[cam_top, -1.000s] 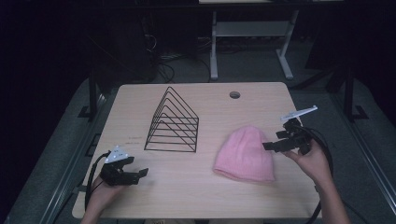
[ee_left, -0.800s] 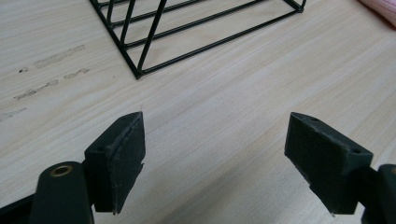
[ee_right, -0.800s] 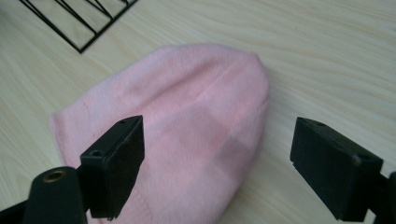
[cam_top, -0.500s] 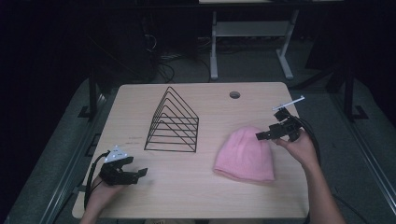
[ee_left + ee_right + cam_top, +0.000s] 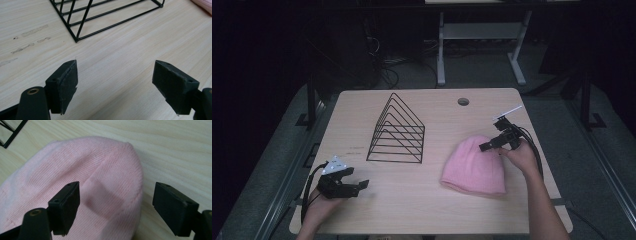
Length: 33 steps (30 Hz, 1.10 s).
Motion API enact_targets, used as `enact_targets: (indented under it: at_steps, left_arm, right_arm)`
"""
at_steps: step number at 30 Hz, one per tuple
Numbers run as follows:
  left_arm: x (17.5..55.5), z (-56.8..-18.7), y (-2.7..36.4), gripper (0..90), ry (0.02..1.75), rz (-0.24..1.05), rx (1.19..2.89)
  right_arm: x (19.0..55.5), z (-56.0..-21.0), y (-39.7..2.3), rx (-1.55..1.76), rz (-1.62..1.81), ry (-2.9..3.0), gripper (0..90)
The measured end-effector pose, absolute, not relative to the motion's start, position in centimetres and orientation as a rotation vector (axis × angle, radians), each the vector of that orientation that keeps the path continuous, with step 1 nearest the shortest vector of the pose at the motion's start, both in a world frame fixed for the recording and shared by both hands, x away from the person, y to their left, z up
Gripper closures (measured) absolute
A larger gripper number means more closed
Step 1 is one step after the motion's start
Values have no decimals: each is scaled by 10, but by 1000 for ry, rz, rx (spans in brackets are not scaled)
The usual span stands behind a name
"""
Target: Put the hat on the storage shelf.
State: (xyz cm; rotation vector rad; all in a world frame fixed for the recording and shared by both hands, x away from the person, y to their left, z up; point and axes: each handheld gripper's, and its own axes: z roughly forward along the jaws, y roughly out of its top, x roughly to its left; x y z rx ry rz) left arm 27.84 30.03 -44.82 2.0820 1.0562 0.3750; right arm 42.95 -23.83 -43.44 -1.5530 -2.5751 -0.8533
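Over the pink beanie (image 5: 82,192), the right gripper (image 5: 116,202) hangs released, jaws just narrowing

Our left gripper (image 5: 356,185) low at our near left, jaws spread wide, our right gripper (image 5: 484,147) reaching inward from our right hand (image 5: 518,156), jaws apparently hovering, just closing slightly, still wide apart

Right gripper (image 5: 484,147): moved from beside the table's right edge to the crown of the pink knitted beanie (image 5: 474,167).
Its jaws: just been closing slightly, wide apart, nothing gripped.
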Motion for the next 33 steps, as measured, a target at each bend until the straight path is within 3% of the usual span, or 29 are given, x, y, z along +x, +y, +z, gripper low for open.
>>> enact_targets:
  at_steps: [4, 6, 10, 21, 33]
  left_arm:
    - [278, -448, 302, 205, 1059, 377, 2066]
    - [278, -448, 302, 205, 1055, 371, 2062]
    - [279, -447, 300, 205, 1051, 373, 2073]
    - [279, -447, 301, 219, 1054, 366, 2073]
    - [279, -448, 302, 223, 1059, 368, 2076]
  right_arm:
    - [432, -439, -236, -1561, -848, -2561, 233]
    - [434, -441, -235, -1575, -831, -2574, 326]
    - [437, -445, -235, -1599, -807, -2560, 376]
    - [436, -449, -236, -1547, -870, -2492, 709]
    - [429, -431, -243, -1472, -1046, -2433, 747]
